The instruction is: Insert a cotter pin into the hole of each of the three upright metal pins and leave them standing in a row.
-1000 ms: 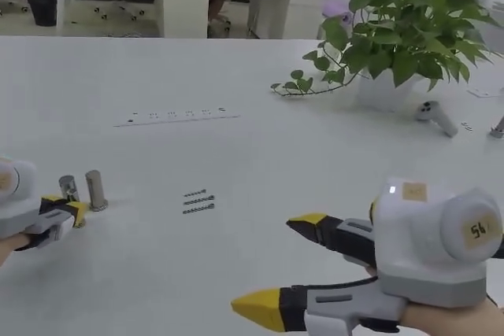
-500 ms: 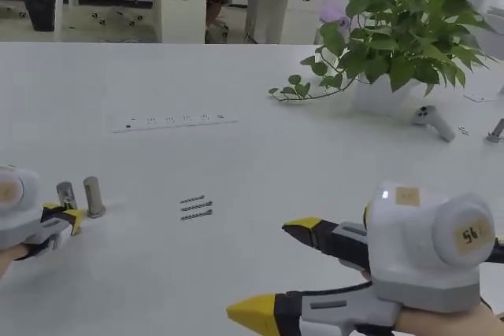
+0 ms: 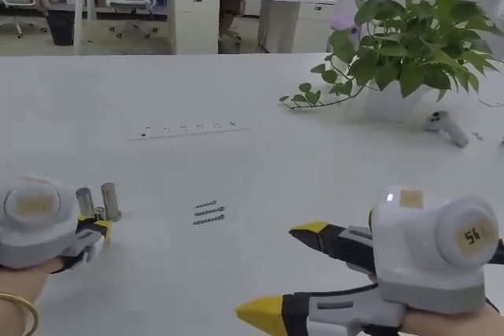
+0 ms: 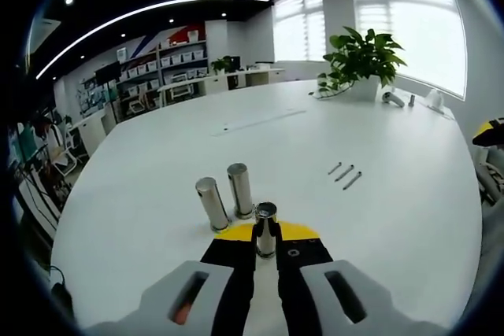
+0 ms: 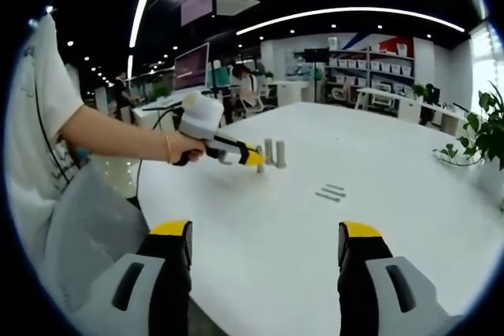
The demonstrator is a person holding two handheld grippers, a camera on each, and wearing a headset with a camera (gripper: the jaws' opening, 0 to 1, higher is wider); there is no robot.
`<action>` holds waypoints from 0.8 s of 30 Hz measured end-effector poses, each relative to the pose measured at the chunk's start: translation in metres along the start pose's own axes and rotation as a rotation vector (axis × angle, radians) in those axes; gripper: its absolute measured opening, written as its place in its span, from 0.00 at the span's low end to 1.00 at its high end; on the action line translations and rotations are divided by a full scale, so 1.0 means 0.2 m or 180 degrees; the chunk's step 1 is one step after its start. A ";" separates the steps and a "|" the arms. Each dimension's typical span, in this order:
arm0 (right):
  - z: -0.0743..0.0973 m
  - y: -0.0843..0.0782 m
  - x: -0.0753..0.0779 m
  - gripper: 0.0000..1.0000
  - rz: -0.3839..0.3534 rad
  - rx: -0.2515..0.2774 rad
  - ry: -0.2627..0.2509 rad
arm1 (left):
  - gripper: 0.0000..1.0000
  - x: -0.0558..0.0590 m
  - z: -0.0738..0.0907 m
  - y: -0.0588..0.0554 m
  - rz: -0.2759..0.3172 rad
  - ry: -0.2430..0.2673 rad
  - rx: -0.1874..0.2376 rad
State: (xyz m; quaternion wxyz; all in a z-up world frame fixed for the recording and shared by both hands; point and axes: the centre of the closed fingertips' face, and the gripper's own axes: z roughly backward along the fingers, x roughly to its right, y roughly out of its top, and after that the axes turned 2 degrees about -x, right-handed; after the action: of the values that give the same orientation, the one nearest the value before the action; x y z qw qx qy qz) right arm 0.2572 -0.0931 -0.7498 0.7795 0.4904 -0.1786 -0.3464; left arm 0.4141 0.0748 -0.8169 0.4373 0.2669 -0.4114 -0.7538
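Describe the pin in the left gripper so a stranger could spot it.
On the white table, left of the cotter pins, three steel pins cluster. Yours is the nearest pin, clamped in the left gripper; the other two stand free.

Bright, even daylight from the windows plus ceiling lights; soft shadows, sharp focus (gripper views bend at edges).

Upright pins: polished metal, glossy. Cotter pins: dull grey metal. Table: white, smooth, matt.
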 end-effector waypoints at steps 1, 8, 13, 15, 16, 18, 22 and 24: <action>0.00 0.00 0.00 0.76 -0.0003 0.0006 -0.0001 | 0.07 0.01 0.01 -0.01 0.0000 -0.0006 0.0003; 0.01 -0.02 -0.02 0.75 0.0002 -0.0010 0.0036 | 0.07 0.09 0.05 -0.06 0.0116 -0.0031 -0.0069; 0.02 -0.04 -0.03 0.75 0.0005 -0.0042 0.0055 | 0.07 0.12 0.07 -0.07 0.0144 0.0005 -0.0089; 0.03 -0.05 -0.04 0.75 0.0013 -0.0046 0.0055 | 0.07 0.12 0.08 -0.08 0.0141 0.0040 -0.0099; 0.03 -0.05 -0.04 0.75 0.0012 -0.0049 0.0054 | 0.07 0.13 0.08 -0.08 0.0152 0.0056 -0.0100; 0.03 -0.06 -0.04 0.75 -0.0003 -0.0063 0.0053 | 0.07 0.13 0.08 -0.09 0.0209 0.0088 -0.0104; 0.03 -0.06 -0.04 0.75 -0.0018 -0.0070 0.0057 | 0.07 0.16 0.09 -0.12 0.0236 0.0158 -0.0174; 0.03 -0.06 -0.05 0.74 -0.0009 -0.0070 0.0069 | 0.07 0.17 0.09 -0.14 0.0273 0.0191 -0.0199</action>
State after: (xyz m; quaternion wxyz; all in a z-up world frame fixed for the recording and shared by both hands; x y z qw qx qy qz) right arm 0.2419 -0.0943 -0.7570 0.7863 0.4857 -0.1656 -0.3441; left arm 0.3729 0.0598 -0.8326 0.4895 0.2577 -0.3854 -0.7385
